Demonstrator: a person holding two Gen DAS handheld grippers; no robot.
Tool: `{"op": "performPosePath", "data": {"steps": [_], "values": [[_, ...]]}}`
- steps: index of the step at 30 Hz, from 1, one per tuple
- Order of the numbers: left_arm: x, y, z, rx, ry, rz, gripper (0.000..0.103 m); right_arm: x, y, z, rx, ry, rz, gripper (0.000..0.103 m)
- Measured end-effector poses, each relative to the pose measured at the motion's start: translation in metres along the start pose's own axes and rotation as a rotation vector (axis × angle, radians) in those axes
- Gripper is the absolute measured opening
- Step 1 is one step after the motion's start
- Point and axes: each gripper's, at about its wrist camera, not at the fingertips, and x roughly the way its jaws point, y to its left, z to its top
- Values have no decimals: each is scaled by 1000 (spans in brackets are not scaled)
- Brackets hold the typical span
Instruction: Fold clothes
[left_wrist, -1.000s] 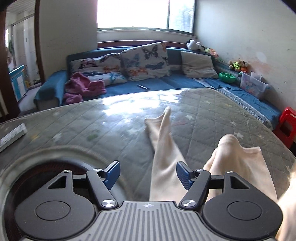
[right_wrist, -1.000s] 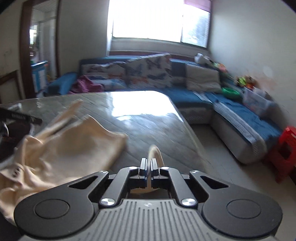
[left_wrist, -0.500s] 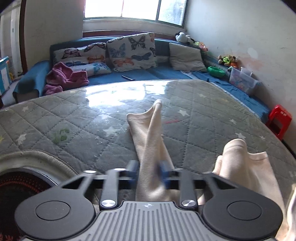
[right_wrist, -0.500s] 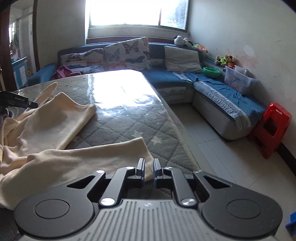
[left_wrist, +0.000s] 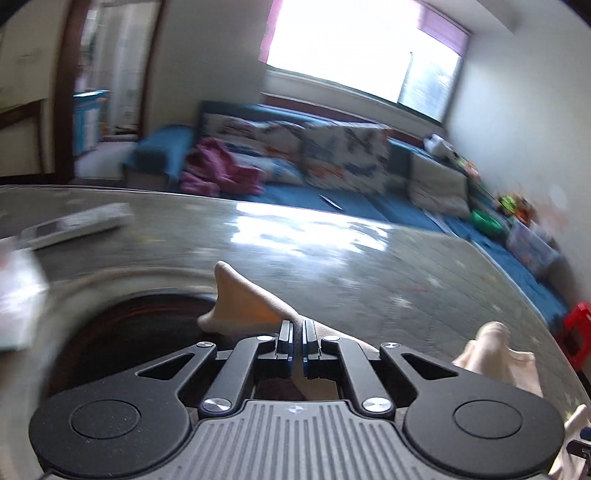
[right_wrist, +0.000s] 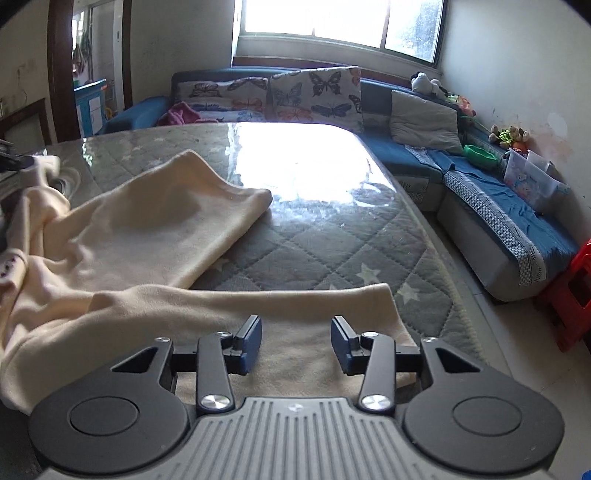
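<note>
A cream garment (right_wrist: 140, 236) lies spread on the grey quilted table (right_wrist: 332, 236). My right gripper (right_wrist: 295, 341) is open just above the garment's near edge, holding nothing. My left gripper (left_wrist: 296, 341) is shut on a sleeve of the cream garment (left_wrist: 243, 299) and holds it lifted, its tip pointing up and left. Another part of the garment (left_wrist: 498, 354) shows at the lower right of the left wrist view, which is motion-blurred.
A dark round opening (left_wrist: 129, 325) lies under the left gripper. A white remote-like object (left_wrist: 74, 225) lies at the table's left. A blue sofa (right_wrist: 480, 192) with butterfly cushions (right_wrist: 314, 92) runs behind and right. A red stool (right_wrist: 569, 295) stands on the floor.
My left gripper closed on the sleeve and swung it left and up. My right gripper let go of the garment edge and opened; that edge now lies flat.
</note>
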Motion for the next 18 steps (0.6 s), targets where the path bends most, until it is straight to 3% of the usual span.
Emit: {"op": "performPosePath", "data": {"steps": [5, 11, 15, 18], "values": [[-59, 48, -15, -104, -61, 100, 4, 0, -6, -5, 7, 2, -9, 56], [-129, 81, -41, -169, -107, 179, 4, -5, -14, -9, 3, 10, -25, 58], [-147, 99, -63, -160, -18, 236, 4, -8, -22, -13, 12, 25, -30, 61], [-147, 104, -70, -129, 50, 234, 8, -10, -26, -12, 17, 45, -27, 61]]}}
